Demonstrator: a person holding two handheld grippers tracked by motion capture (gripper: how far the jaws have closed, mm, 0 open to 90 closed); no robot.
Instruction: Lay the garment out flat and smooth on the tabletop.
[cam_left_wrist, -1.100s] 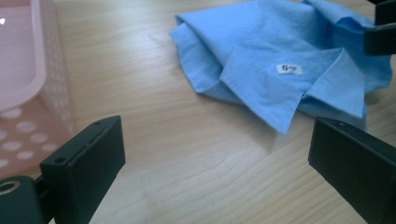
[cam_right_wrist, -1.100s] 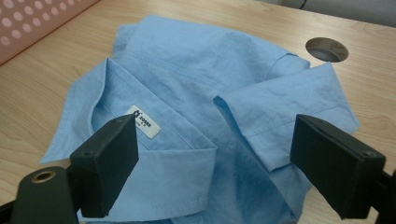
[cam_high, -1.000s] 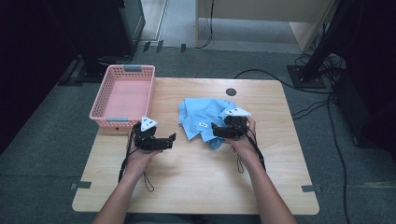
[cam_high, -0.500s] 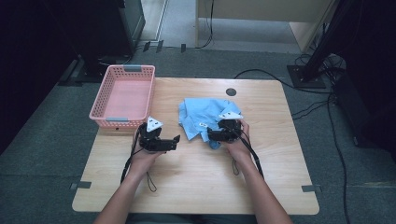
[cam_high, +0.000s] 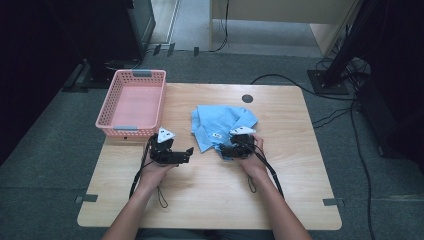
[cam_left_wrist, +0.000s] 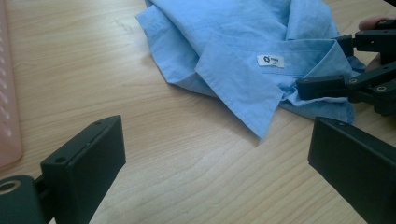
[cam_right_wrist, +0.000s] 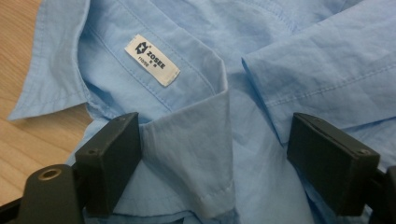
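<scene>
A crumpled light blue shirt (cam_high: 220, 122) lies at the middle of the wooden table (cam_high: 210, 200). Its collar with a white label (cam_right_wrist: 152, 59) faces the person. My right gripper (cam_high: 224, 150) sits low at the shirt's near edge. In the right gripper view (cam_right_wrist: 219, 154) its jaws stand wide on either side of a collar flap (cam_right_wrist: 196, 140); they have just been closing a little, and the pads do not squeeze the cloth. My left gripper (cam_high: 188, 153) is open over bare wood left of the shirt (cam_left_wrist: 233, 51), nothing between its jaws (cam_left_wrist: 217, 144). The left gripper view also shows the right gripper (cam_left_wrist: 327, 63) at the collar.
A pink plastic basket (cam_high: 102, 115) stands at the table's far left corner, its edge at the left of the left gripper view (cam_left_wrist: 7, 116). A black round grommet (cam_high: 247, 98) sits near the far edge. Cables and dark stands crowd the floor at right.
My right gripper has come down and a little toward the left onto the shirt's near edge. The left gripper has hardly shifted.
</scene>
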